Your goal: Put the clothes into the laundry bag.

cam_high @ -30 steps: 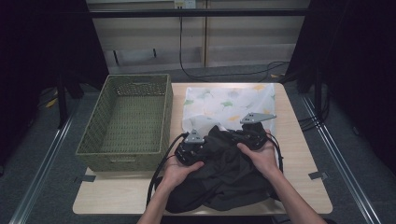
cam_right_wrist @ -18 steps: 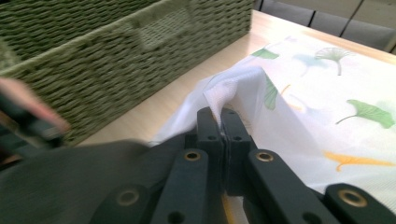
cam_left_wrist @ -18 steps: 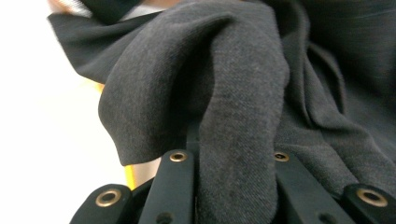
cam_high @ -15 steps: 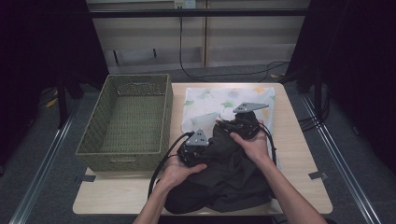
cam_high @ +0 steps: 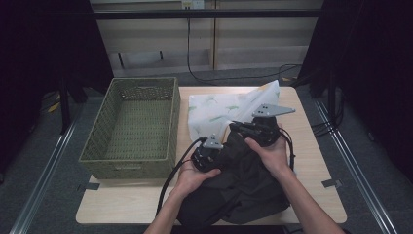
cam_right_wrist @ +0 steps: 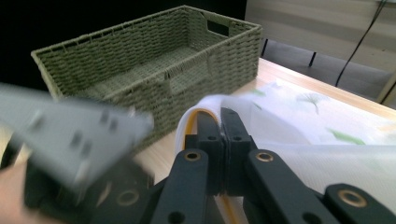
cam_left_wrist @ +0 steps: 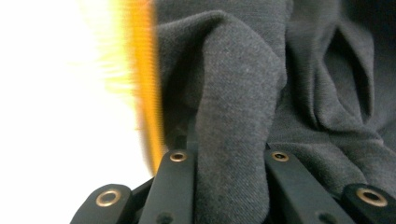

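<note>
A white cloth with a green and yellow print lies on the far part of the table, and its right side is pulled up into a peak. My right gripper is shut on that cloth's orange-hemmed edge, held above the table. A dark grey garment lies crumpled at the table's front. My left gripper is shut on a fold of the dark garment, which bulges between its jaws. Both hands sit close together over the garment.
A green woven basket stands at the table's left with nothing inside, and it appears beyond the jaws in the right gripper view. Black cables trail from both grippers toward the front edge. Bare wood lies to the right of the garment.
My right gripper has risen and drawn the white cloth's edge up and leftward, so the flat cloth now stands in a peak. The left hand has stayed put on the dark garment.
</note>
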Tool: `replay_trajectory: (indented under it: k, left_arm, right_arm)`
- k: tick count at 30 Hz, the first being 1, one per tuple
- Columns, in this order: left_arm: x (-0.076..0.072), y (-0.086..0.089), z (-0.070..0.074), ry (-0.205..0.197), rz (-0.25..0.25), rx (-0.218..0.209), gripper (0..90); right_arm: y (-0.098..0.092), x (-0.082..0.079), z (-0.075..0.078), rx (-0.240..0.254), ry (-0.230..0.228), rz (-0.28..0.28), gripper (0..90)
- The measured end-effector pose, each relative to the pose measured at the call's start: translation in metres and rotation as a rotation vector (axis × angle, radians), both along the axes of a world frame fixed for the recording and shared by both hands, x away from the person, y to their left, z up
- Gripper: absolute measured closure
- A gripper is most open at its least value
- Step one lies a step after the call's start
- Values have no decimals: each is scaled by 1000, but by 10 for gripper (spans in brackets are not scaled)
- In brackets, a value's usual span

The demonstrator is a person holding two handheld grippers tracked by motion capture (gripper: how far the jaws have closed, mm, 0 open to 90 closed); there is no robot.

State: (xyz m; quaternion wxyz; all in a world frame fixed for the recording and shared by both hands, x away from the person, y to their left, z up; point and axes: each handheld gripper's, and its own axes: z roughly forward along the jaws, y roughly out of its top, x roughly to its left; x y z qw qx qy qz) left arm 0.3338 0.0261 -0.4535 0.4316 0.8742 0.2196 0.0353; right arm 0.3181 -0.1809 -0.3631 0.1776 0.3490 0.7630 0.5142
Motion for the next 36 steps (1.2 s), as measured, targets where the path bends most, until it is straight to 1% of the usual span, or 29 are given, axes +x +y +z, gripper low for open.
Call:
replay_trajectory:
  k: [1, 2, 3, 4, 5, 6, 8, 9, 10, 12, 13, 14, 16, 17, 19, 20, 21, 23, 24, 25, 26, 27, 28, 29, 31, 32, 33, 34, 36]
  left_arm:
    - [0, 0, 0, 0, 0, 0, 800]
    - [2, 3, 4, 0, 28, 17, 800]
    - [5, 5, 7, -13, 47, -6, 801]
    - [10, 11, 17, -30, 101, -17, 801]
    - [10, 11, 17, -30, 101, -17, 801]
    - [11, 13, 23, -47, 118, -8, 801]
    - [12, 12, 26, -77, 149, 5, 800]
    - [13, 11, 23, -85, 148, 17, 800]
    - [14, 10, 11, -72, 171, 50, 794]
    - [16, 7, -7, -81, 195, 79, 790]
    - [16, 7, -7, -81, 195, 79, 785]
    - [17, 6, -13, -61, 222, 101, 785]
    - [20, 10, -21, -46, 225, 77, 761]
    - [22, 12, -21, -33, 226, 75, 761]
    - [23, 14, -19, -5, 242, 37, 707]
    - [22, 16, -16, 1, 233, 27, 627]
    - [20, 18, -14, 11, 231, 0, 627]
    - [15, 20, -8, 5, 211, -18, 519]
    - [12, 22, -5, -9, 200, -18, 466]
    - [8, 24, -2, -8, 202, -27, 382]
    - [5, 27, 1, -9, 196, -44, 382]
    - [2, 29, 4, -19, 193, -44, 337]
    - [0, 31, 6, -22, 191, -42, 304]
    - [-3, 32, 8, -26, 185, -51, 304]
    - [-8, 35, 12, -24, 192, -66, 263]
    - [-11, 37, 13, -32, 187, -74, 244]
    - [-14, 37, 15, -34, 196, -88, 237]
    - [-16, 39, 16, -40, 184, -84, 226]
    - [-18, 43, 19, -47, 185, -82, 217]
  right_arm:
    - [0, 0, 0, 0, 0, 0, 894]
    - [-4, -3, 0, -9, 4, -2, 894]
    - [-8, -6, -1, -18, 10, -4, 893]
    - [-17, -11, -3, -32, 18, -12, 893]
    - [-17, -11, -3, -32, 18, -12, 893]
    - [-23, -14, -4, -29, 27, -22, 893]
    - [-25, -16, -5, -28, 31, -23, 892]
    - [-26, -17, -7, -34, 35, -21, 892]
    - [-25, -20, -16, -60, 49, -20, 892]
    - [-23, -21, -29, -101, 75, -22, 891]
    - [-23, -21, -29, -101, 75, -22, 891]
    - [-23, -21, -35, -120, 84, -25, 891]
    - [-26, -25, -50, -122, 121, -22, 881]
    - [-26, -25, -50, -122, 121, -22, 881]
    - [-30, -26, -53, -132, 127, -23, 874]
    - [-34, -26, -53, -105, 126, -24, 861]
    - [-34, -26, -53, -105, 126, -24, 861]
    - [-36, -24, -54, -101, 122, -26, 820]
    - [-36, -23, -55, -97, 119, -27, 797]
    - [-39, -21, -56, -88, 123, -30, 780]
    - [-39, -21, -56, -88, 123, -30, 780]
    - [-40, -20, -56, -83, 125, -34, 758]
    - [-45, -20, -54, -75, 122, -46, 704]
    - [-45, -20, -54, -75, 122, -46, 704]
    - [-51, -21, -50, -66, 111, -48, 671]
    - [-59, -22, -46, -49, 100, -72, 618]
    - [-64, -22, -44, -37, 97, -84, 615]
    - [-69, -22, -43, -30, 93, -90, 610]
    - [-79, -22, -42, -13, 95, -111, 617]
